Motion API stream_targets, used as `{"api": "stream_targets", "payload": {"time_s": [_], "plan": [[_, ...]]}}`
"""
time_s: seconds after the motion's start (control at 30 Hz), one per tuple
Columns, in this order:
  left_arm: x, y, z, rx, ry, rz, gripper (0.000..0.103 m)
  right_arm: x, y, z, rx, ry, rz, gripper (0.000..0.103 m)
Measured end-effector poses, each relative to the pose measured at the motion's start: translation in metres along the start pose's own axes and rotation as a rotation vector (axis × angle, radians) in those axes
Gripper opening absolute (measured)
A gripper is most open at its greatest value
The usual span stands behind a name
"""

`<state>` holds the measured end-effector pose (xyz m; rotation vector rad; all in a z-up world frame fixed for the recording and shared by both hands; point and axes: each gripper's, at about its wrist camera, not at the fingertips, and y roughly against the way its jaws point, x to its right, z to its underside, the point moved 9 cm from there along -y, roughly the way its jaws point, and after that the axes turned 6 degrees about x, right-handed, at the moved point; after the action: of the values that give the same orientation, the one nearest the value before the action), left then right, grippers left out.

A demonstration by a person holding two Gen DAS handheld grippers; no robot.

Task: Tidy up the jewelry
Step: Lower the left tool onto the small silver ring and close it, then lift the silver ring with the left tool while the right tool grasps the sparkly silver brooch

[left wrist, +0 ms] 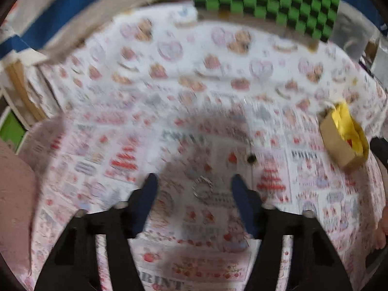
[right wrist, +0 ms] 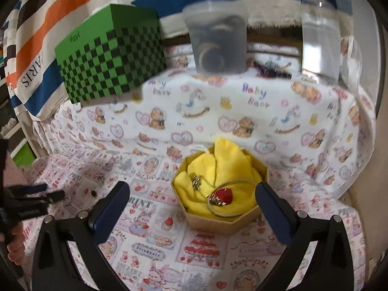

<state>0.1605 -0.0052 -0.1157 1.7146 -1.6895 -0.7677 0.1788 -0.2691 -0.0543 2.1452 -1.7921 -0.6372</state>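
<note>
A small silver ring (left wrist: 202, 187) lies on the patterned cloth between the open fingers of my left gripper (left wrist: 194, 189). A small dark stud (left wrist: 251, 158) lies just beyond it. The octagonal cardboard box (right wrist: 219, 220) lined with yellow cloth holds a red-stone ring (right wrist: 224, 195), a silver charm (right wrist: 197, 181) and a thin bangle (right wrist: 237, 183). My right gripper (right wrist: 194, 203) is open, its fingers on either side of the box, holding nothing. The box shows at the right in the left wrist view (left wrist: 339, 145). The left gripper shows at the left edge of the right wrist view (right wrist: 52, 194) beside the ring (right wrist: 66, 199).
A green checkered box (right wrist: 111, 55) stands at the back left. A clear plastic tub (right wrist: 218, 38) with bangles and a clear pump bottle (right wrist: 320, 36) stand at the back. A striped bag (right wrist: 36, 48) lies at the left. More small jewelry (right wrist: 99, 177) lies on the cloth.
</note>
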Motion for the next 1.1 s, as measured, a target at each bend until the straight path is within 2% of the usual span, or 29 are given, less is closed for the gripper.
{"api": "stream_targets", "payload": {"time_s": [0.1, 0.27, 0.33, 0.47, 0.8, 0.9, 1.0, 1.1], "plan": [[0.001, -0.005, 0.004, -0.01, 0.0, 0.002, 0.051, 0.001, -0.003, 0.004, -0.014, -0.013, -0.003, 0.103], [0.005, -0.012, 0.006, -0.014, -0.02, 0.014, 0.035, 0.0, -0.004, 0.006, -0.021, -0.012, 0.004, 0.103], [0.002, -0.013, 0.003, -0.013, -0.027, 0.016, 0.026, 0.001, -0.005, 0.007, -0.027, -0.007, 0.01, 0.103], [-0.001, -0.018, 0.002, -0.025, -0.013, 0.027, 0.025, 0.001, -0.008, 0.009, -0.035, 0.001, 0.016, 0.103], [0.004, -0.019, 0.007, -0.029, -0.058, 0.016, 0.025, 0.003, -0.01, 0.011, -0.046, 0.007, 0.022, 0.103], [0.004, -0.018, 0.007, -0.026, -0.054, 0.02, 0.019, 0.002, -0.01, 0.01, -0.046, 0.008, 0.023, 0.103], [0.003, -0.014, 0.004, -0.005, -0.043, 0.037, 0.019, 0.002, -0.009, 0.01, -0.044, 0.01, 0.026, 0.103], [-0.001, 0.0, -0.004, 0.052, -0.013, 0.067, 0.019, -0.001, -0.008, 0.01, -0.038, 0.013, 0.016, 0.103]]}}
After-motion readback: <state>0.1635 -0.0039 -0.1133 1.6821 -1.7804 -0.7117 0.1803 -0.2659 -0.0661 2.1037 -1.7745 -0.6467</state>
